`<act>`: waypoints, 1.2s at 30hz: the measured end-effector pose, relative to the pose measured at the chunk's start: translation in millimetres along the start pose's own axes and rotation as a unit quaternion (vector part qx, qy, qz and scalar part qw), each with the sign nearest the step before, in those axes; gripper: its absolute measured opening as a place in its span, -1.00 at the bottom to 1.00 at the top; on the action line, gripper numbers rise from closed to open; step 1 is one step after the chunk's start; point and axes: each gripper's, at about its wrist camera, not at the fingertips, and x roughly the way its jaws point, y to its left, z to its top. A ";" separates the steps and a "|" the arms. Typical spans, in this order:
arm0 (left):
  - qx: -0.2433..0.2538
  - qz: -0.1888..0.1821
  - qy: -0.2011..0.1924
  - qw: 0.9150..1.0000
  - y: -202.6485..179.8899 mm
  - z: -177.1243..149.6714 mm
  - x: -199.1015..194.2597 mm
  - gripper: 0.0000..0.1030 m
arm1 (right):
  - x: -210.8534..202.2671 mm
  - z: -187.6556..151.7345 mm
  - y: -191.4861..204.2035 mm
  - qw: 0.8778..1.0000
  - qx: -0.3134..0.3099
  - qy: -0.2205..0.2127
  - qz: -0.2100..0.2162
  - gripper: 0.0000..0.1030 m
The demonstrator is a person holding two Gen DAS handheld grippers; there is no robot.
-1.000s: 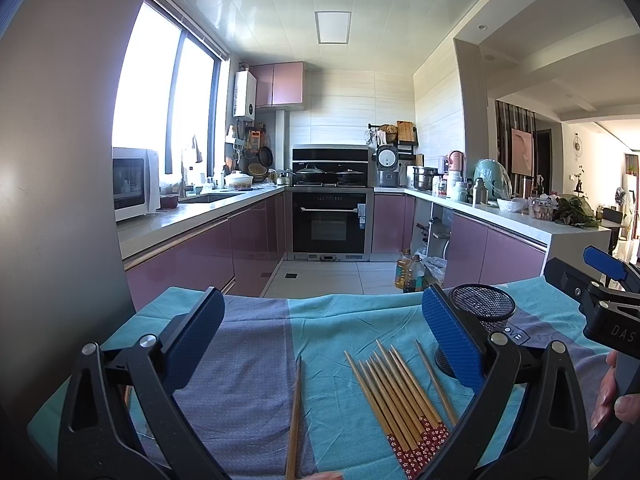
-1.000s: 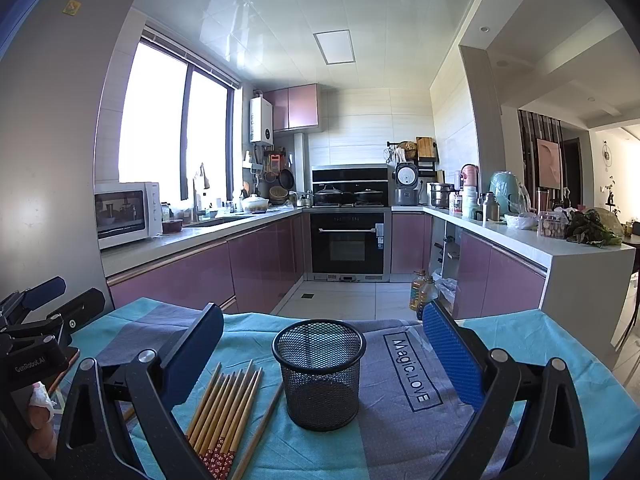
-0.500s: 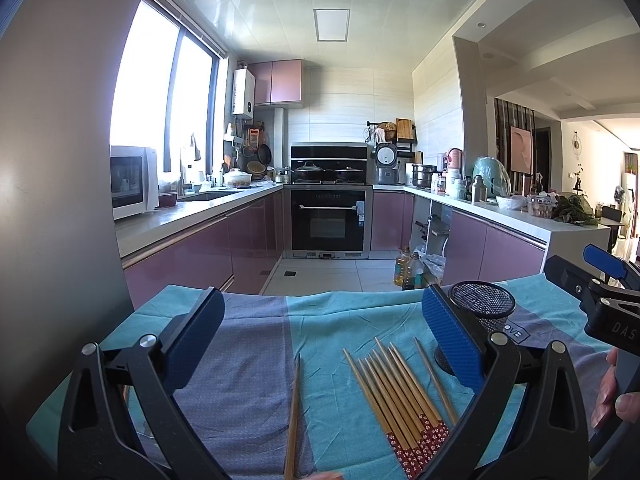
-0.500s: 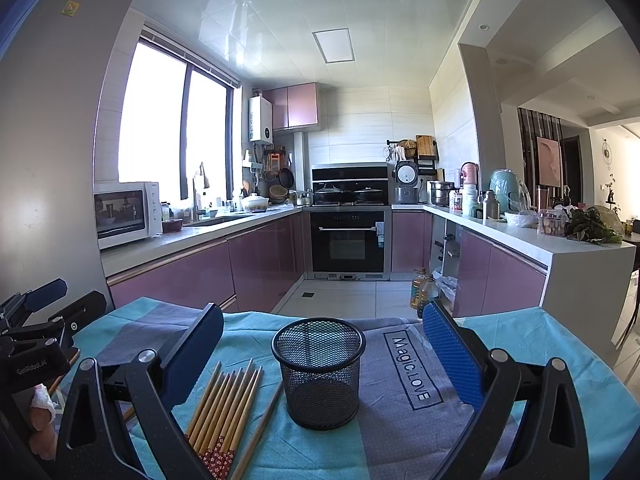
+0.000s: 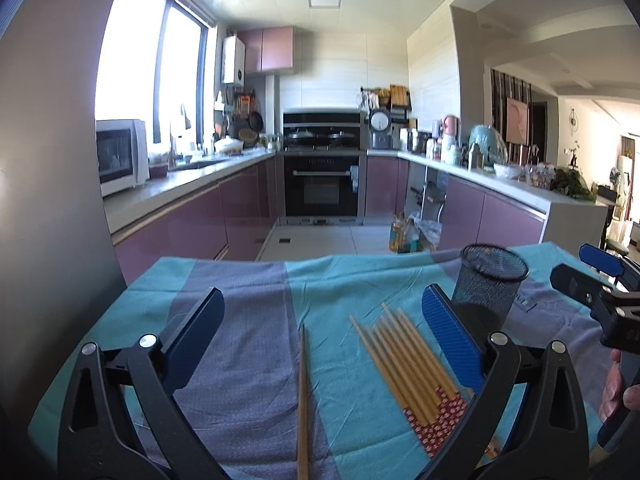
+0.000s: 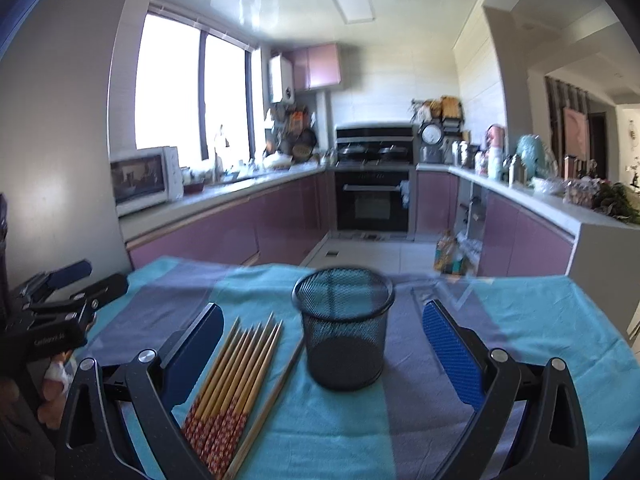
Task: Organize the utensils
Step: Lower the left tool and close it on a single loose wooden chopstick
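The left tool point(image 5: 322, 342) is released, its blue pads wide apart, and it holds nothing. It hangs above the counter point(image 5: 348, 280), which is covered with a cloth of teal and grey-purple bands. A single wooden chopstick point(image 5: 303, 404) lies on the cloth between its pads, pointing away from the near edge. The right tool point(image 6: 322, 342) is also released and empty, and the black wire-mesh cup point(image 6: 343, 326) stands upright between its pads, toward the far edge.

The bundle of chopsticks point(image 6: 236, 368) lies flat just left of the cup, side by side, with red patterned ends toward the near edge; one plainer stick point(image 6: 268, 400) lies between the bundle and the cup.

In my judgement the step in hand is the first pick, nothing being in the cup yet. To do it well, the left tool should come down over the middle of the single stick, with its pads across the stick's length, and close firmly, because the stick is thin, smooth and hard and can roll on the soft cloth. The cup is light and open; a stick should go in nearly vertical so it does not tip it.
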 end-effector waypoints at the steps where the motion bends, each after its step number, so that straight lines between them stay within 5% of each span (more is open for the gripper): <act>1: 0.002 -0.002 0.015 1.000 2.7 -2.3 5.7 0.89 | 3.9 -2.5 2.6 1.000 -0.004 0.013 0.003 0.87; 5: 0.007 -0.010 0.077 0.997 12.3 -16.5 29.7 0.85 | 27.7 -16.8 14.1 0.996 -0.022 0.085 0.017 0.85; 10: 0.014 -0.014 0.151 0.988 16.9 -40.0 61.8 0.62 | 55.6 -32.2 24.5 0.986 -0.018 0.159 0.045 0.40; 18: 0.021 -0.032 0.206 0.978 17.6 -63.6 87.7 0.26 | 84.1 -43.1 29.7 0.970 0.006 0.233 0.065 -0.09; 25: 0.009 -0.060 0.254 0.965 13.9 -68.4 102.6 -0.30 | 93.6 -45.7 31.2 0.964 0.008 0.255 0.066 -0.27; 36: -0.033 -0.133 0.272 0.953 5.1 -68.3 102.0 -0.50 | 93.4 -42.4 22.3 0.958 0.011 0.276 0.075 -0.52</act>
